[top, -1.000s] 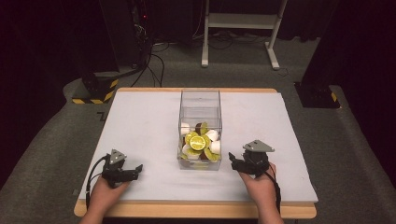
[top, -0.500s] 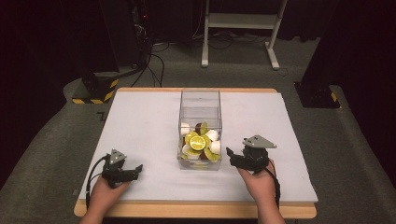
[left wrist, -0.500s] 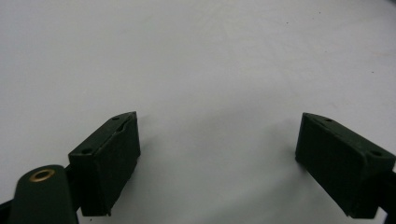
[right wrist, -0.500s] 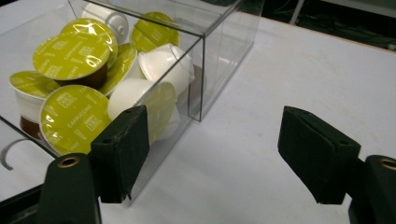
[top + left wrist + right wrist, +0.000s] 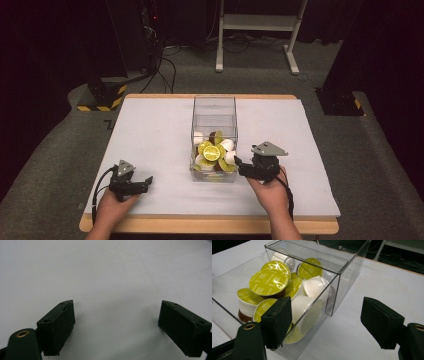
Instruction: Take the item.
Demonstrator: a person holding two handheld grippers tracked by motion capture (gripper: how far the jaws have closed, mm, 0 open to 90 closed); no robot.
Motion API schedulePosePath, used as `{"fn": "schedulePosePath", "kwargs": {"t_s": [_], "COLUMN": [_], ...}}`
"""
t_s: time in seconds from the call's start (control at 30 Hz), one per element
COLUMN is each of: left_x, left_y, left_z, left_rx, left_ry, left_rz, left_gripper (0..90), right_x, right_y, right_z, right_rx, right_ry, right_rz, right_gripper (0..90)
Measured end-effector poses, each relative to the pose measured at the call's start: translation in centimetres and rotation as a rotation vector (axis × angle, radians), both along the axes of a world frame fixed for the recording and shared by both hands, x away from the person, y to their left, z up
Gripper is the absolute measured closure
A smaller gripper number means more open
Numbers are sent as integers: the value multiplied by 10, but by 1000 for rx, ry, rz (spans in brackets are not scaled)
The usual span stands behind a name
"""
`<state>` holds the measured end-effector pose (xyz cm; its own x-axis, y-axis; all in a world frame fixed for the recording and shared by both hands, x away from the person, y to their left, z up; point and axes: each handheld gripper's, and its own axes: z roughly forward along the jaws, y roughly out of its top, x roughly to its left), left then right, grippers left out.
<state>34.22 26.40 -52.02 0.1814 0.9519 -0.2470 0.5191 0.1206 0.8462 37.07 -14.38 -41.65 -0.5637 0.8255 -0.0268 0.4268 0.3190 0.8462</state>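
Note:
A clear plastic box (image 5: 214, 107) stands in the middle of the white table top (image 5: 150, 130). Its near end holds several coffee capsules (image 5: 211, 151) with yellow-green foil lids, white and brown cups among them. My right gripper (image 5: 238, 167) is held just right of the box's near corner, pointing at it. In the right gripper view the right gripper (image 5: 327, 302) is open, with the box wall (image 5: 342, 265) and the capsules (image 5: 269, 282) close ahead and nothing between the pads. At the table's front left rests my left gripper (image 5: 146, 183); the left gripper (image 5: 117, 306) is open over bare white surface.
The table's wooden front edge (image 5: 210, 225) runs below both hands. Behind the table, on the grey floor, are a black stand with a yellow-black striped base (image 5: 102, 97), cables (image 5: 165, 65), a white frame (image 5: 255, 30) and a black base (image 5: 340, 100).
My right gripper has lifted a little and edged toward the box's near right corner. The left gripper has stayed where it was.

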Motion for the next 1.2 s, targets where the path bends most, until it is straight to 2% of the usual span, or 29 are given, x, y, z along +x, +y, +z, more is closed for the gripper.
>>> {"fn": "schedulePosePath", "kwargs": {"t_s": [1.2], "left_x": [0], "left_y": [0], "left_z": [0], "left_rx": [-2], "left_ry": [0], "left_rz": [0], "left_gripper": [140], "right_x": [4], "right_y": [55], "right_z": [-4], "right_rx": [-14], "right_ry": [27], "right_rz": [130], "right_gripper": [260]}}
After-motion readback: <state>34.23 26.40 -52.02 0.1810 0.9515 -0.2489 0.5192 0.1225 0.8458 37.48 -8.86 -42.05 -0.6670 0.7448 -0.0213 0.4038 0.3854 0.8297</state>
